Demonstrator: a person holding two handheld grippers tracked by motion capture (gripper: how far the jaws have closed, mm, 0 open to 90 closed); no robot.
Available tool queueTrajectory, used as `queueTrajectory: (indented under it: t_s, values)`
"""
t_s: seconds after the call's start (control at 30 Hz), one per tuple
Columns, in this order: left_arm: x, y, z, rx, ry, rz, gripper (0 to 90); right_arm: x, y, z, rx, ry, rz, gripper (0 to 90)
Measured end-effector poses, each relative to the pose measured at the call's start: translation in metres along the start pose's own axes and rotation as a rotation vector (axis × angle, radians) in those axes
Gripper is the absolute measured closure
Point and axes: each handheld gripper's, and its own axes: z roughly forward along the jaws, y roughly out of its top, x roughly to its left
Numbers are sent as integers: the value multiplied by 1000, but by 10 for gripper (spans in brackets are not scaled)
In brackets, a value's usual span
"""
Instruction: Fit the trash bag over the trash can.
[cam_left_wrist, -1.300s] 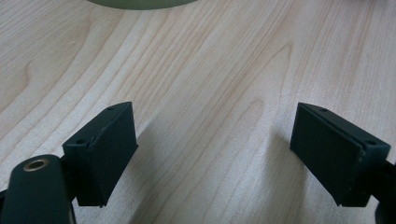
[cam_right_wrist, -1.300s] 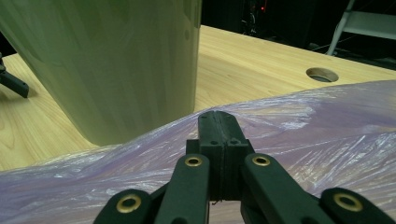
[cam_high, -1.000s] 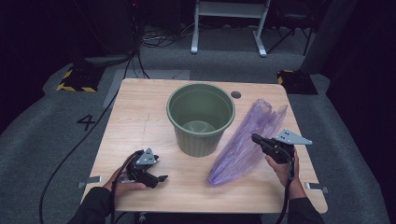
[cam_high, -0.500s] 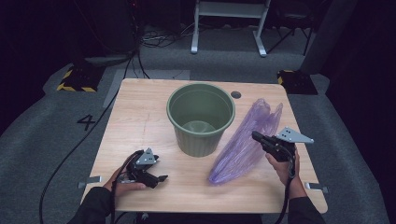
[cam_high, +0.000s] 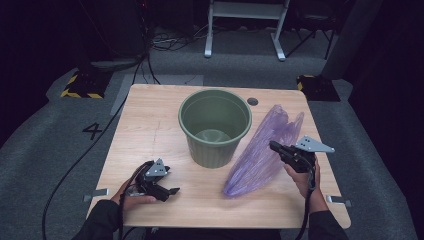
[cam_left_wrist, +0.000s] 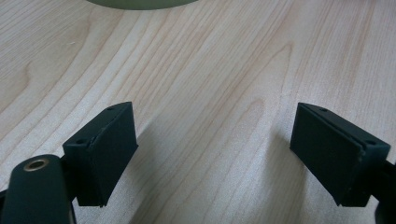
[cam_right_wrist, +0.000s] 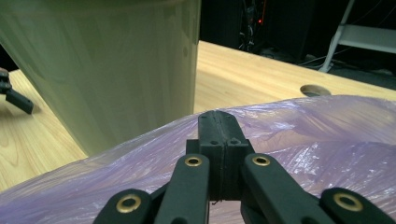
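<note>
A green plastic bin (cam_high: 215, 125) stands upright and empty in the middle of the wooden table (cam_high: 150, 125). Right of it lies a crumpled translucent purple bag (cam_high: 260, 155), stretched from the front toward the back. My right gripper (cam_high: 274, 146) hovers over the bag's right side with its jaws pressed together; in the right gripper view the right gripper (cam_right_wrist: 219, 126) shows no plastic between them, with the bag (cam_right_wrist: 327, 130) below and the bin (cam_right_wrist: 102, 70) to the left. My left gripper (cam_high: 172, 192) rests at the front left, open over bare wood (cam_left_wrist: 215, 158).
A round cable hole (cam_high: 252, 101) sits in the table behind the bin. Cables trail from both grippers off the front edge. On the floor beyond stand a white metal frame (cam_high: 245, 20) and yellow-black striped blocks (cam_high: 80, 85).
</note>
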Motion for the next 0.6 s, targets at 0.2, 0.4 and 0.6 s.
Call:
queueTrajectory:
  t_s: [0.2, 0.4, 0.6]
  values:
    - [0, 0, 0, 0, 2, -1, 139, 2, -1, 0, 14, -5, -12, 900]
    - [0, 0, 0, 0, 3, -2, 139, 0, -8, 3, 61, -26, -24, 896]
    - [0, 0, 0, 0, 2, -2, 140, -4, -20, 11, 114, -22, -15, 869]
